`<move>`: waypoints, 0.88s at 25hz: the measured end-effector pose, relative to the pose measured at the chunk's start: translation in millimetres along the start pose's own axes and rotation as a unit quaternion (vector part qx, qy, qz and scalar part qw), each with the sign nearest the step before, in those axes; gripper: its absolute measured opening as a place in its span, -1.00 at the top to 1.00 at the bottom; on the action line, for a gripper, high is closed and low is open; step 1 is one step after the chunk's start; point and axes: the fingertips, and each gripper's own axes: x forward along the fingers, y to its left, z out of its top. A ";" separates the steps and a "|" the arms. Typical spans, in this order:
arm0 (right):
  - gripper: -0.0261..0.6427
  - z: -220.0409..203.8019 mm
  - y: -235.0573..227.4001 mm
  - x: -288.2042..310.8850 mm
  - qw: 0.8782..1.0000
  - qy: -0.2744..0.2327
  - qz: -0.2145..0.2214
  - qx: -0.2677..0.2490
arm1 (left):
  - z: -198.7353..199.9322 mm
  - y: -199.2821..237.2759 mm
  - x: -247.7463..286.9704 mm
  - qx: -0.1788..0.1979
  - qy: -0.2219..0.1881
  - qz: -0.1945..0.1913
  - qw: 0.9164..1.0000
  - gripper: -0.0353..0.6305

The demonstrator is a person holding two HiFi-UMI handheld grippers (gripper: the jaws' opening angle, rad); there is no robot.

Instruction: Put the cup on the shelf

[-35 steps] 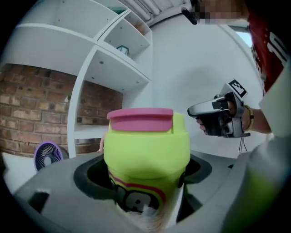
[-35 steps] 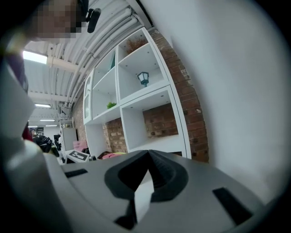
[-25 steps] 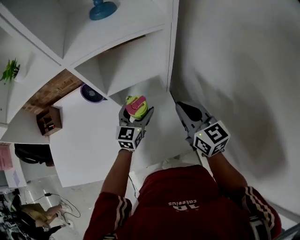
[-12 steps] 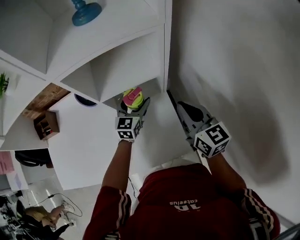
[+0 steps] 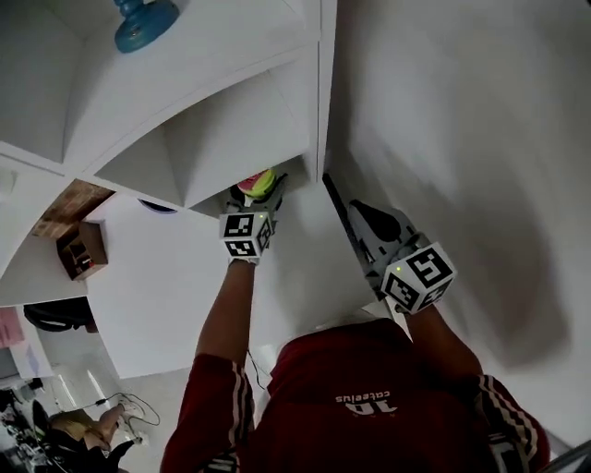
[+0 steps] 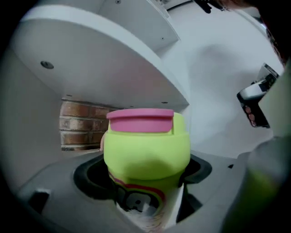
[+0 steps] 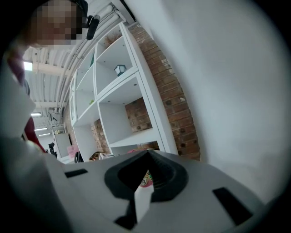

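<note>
The left gripper (image 5: pixel 255 198) pinches a lime-green plastic cup with a pink lid (image 6: pixel 146 145) by its lower body. The lid stands just ahead of the jaws at the mouth of an open compartment in the white cubby shelf (image 5: pixel 222 139), with a red-brick wall (image 6: pixel 79 123) showing beyond. The right gripper (image 7: pixel 148 157) has its jaws pressed together on nothing, with a plain white wall (image 5: pixel 462 120) to their right and the shelf ahead and to their left.

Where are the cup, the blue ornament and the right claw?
cup (image 6: pixel 146 148): left gripper view, its green lid.
blue ornament (image 5: pixel 150 23): head view, its round base.
right claw (image 7: pixel 148 158): right gripper view, between its tips.
</note>
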 end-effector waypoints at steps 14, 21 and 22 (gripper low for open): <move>0.91 -13.7 -7.3 -7.2 1.000 0.009 -0.007 0.013 | -8.3 21.2 20.2 0.004 -0.004 0.028 1.000 -0.37; 0.91 -10.5 1.7 -10.5 1.000 0.012 -0.005 0.018 | -13.3 20.8 15.1 0.002 0.017 0.021 1.000 -0.37; 0.91 -9.1 3.7 -11.0 1.000 0.013 -0.004 0.017 | -14.1 19.5 13.8 0.008 0.020 0.020 1.000 -0.37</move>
